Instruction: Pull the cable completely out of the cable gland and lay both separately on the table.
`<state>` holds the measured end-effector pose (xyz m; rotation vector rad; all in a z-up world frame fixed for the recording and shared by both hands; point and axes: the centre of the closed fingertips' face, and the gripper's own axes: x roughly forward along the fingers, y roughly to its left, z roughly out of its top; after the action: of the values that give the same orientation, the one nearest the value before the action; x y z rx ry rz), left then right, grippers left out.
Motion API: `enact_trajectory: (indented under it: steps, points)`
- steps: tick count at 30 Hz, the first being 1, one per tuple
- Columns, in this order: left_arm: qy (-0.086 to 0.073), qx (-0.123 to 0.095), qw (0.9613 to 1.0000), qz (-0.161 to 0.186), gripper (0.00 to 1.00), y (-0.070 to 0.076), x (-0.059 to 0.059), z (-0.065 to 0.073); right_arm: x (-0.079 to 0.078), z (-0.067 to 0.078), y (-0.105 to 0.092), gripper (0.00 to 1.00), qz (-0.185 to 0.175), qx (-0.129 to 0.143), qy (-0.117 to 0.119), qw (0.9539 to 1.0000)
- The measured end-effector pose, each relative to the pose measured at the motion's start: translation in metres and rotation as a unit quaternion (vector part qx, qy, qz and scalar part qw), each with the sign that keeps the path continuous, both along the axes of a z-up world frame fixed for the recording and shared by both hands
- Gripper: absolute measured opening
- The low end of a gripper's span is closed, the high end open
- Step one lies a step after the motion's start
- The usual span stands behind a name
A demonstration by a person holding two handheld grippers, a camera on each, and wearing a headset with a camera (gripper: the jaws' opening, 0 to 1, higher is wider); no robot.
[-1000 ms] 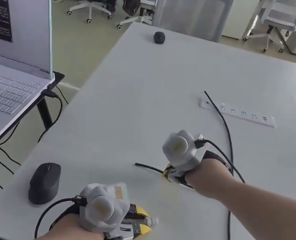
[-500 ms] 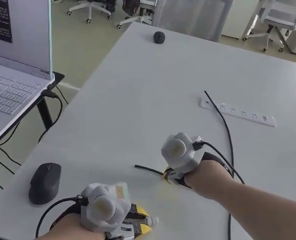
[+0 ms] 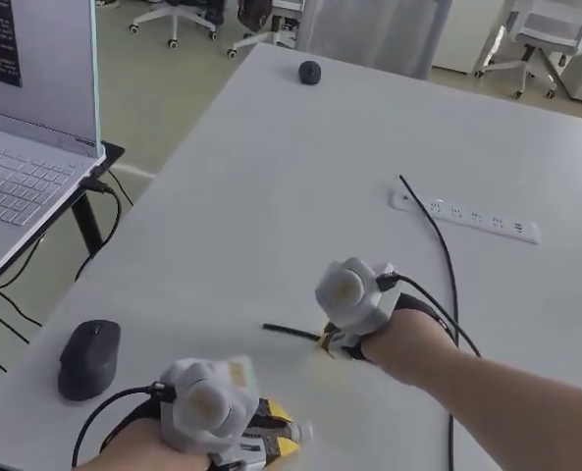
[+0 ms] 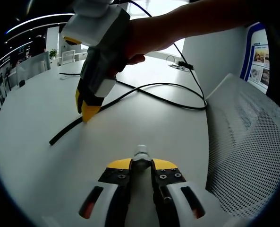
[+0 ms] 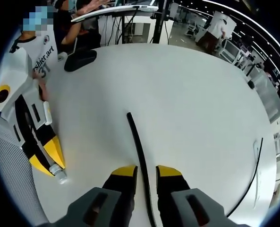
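Currently the left gripper (image 4: pixel 140 164) is clenching the freed cable gland (image 4: pixel 140 152); the right gripper (image 5: pixel 147 171) is straddling the cable (image 5: pixel 134 137), clamp state indeterminate. Next: lower both onto the tabletop, apart, and release.

Bare tabletop (image 3: pixel 271 196) lay open ahead; a mouse (image 3: pixel 87 358) sat near the left edge, a power strip (image 3: pixel 464 216) right.

A broad white rectangular table (image 3: pixel 271 177) stood on a smooth, pale greenish floor (image 3: pixel 163 108). White swivel office chairs on castors (image 3: pixel 541 34) stood beyond its far end, and a black metal side stand (image 3: pixel 86 218) at its left. A white mesh chair back (image 4: pixel 253 156) rose near a white wall (image 4: pixel 215 52) bearing a blue poster (image 4: pixel 258 52). Long ceiling light strips (image 4: pixel 36 20) glowed overhead.
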<state>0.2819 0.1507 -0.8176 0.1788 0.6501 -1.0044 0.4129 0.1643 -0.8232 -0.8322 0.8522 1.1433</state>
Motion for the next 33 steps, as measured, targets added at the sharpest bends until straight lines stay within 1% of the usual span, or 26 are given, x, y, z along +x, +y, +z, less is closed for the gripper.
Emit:
enact_trajectory:
  steps: [2,5,7,9,10,11,13,14,15,17,19,21,22,24,25,27,29,30,31,32,33]
  points:
    - [0.001,0.002,1.0,0.0,0.16,-0.001,0.0,0.0,0.001,0.001,0.0,0.13,-0.005,0.006,0.0,1.0]
    - [0.0,0.002,1.0,0.0,0.16,-0.003,0.001,0.003,0.002,0.006,-0.002,0.14,-0.008,0.013,0.0,0.9999]
    - [-0.001,0.002,1.0,0.0,0.17,-0.003,0.001,0.004,0.002,0.013,-0.003,0.16,-0.007,0.023,-0.005,0.9997]
    - [-0.002,0.004,1.0,0.002,0.19,-0.003,0.002,0.004,0.003,0.022,-0.003,0.18,-0.014,0.043,-0.005,0.999]
    - [-0.004,0.004,1.0,0.004,0.2,-0.003,0.003,0.006,0.004,0.029,-0.002,0.2,-0.018,0.06,-0.006,0.998]
    - [-0.005,0.004,1.0,0.005,0.21,-0.003,0.004,0.006,0.004,0.034,-0.003,0.2,-0.02,0.068,-0.007,0.9975]
    - [-0.004,0.004,0.9999,0.011,0.23,-0.001,0.005,0.007,0.001,0.044,-0.007,0.19,-0.018,0.072,-0.006,0.9972]
    - [-0.004,0.005,0.9999,0.013,0.24,-0.001,0.004,0.008,0.0,0.05,-0.01,0.19,-0.014,0.078,-0.01,0.9968]
    - [-0.004,0.005,0.9999,0.014,0.24,0.0,0.004,0.008,0.0,0.051,-0.011,0.2,-0.014,0.08,-0.011,0.9967]
    - [-0.004,0.009,0.9998,0.017,0.25,0.001,0.003,0.009,-0.003,0.062,-0.015,0.23,-0.019,0.096,-0.008,0.9952]
    - [-0.003,0.01,0.9997,0.022,0.27,0.003,0.003,0.011,-0.004,0.073,-0.022,0.26,-0.02,0.109,-0.015,0.9937]
    - [-0.005,0.011,0.9995,0.028,0.29,0.004,0.004,0.015,-0.008,0.084,-0.028,0.29,-0.02,0.131,-0.017,0.9911]
    - [-0.005,0.01,0.9995,0.031,0.29,0.004,0.004,0.017,-0.01,0.091,-0.035,0.3,-0.023,0.14,-0.017,0.9898]
    - [-0.005,0.007,0.9992,0.038,0.31,0.004,0.004,0.021,-0.015,0.099,-0.047,0.3,-0.029,0.15,-0.017,0.9881]
    - [-0.007,0.006,0.999,0.043,0.32,0.003,0.005,0.024,-0.017,0.101,-0.052,0.3,-0.03,0.151,-0.019,0.9879]
    - [-0.008,0.005,0.9989,0.047,0.34,0.003,0.005,0.026,-0.021,0.109,-0.059,0.32,-0.029,0.163,-0.027,0.9858]
    - [-0.004,0.002,0.9987,0.05,0.34,0.001,0.003,0.029,-0.028,0.118,-0.07,0.33,-0.03,0.175,-0.029,0.9836]
    - [-0.004,0.002,0.9986,0.052,0.35,-0.001,0.002,0.031,-0.03,0.122,-0.074,0.33,-0.032,0.18,-0.03,0.9828]
    - [-0.004,0.002,0.9986,0.054,0.35,-0.001,0.002,0.032,-0.034,0.128,-0.078,0.34,-0.035,0.19,-0.029,0.9807]
    - [-0.004,0.0,0.9985,0.055,0.35,-0.002,0.001,0.034,-0.035,0.131,-0.079,0.35,-0.036,0.195,-0.03,0.9796]
    - [-0.004,-0.004,0.9983,0.058,0.35,-0.003,0.001,0.037,-0.038,0.137,-0.083,0.36,-0.039,0.204,-0.033,0.9776]
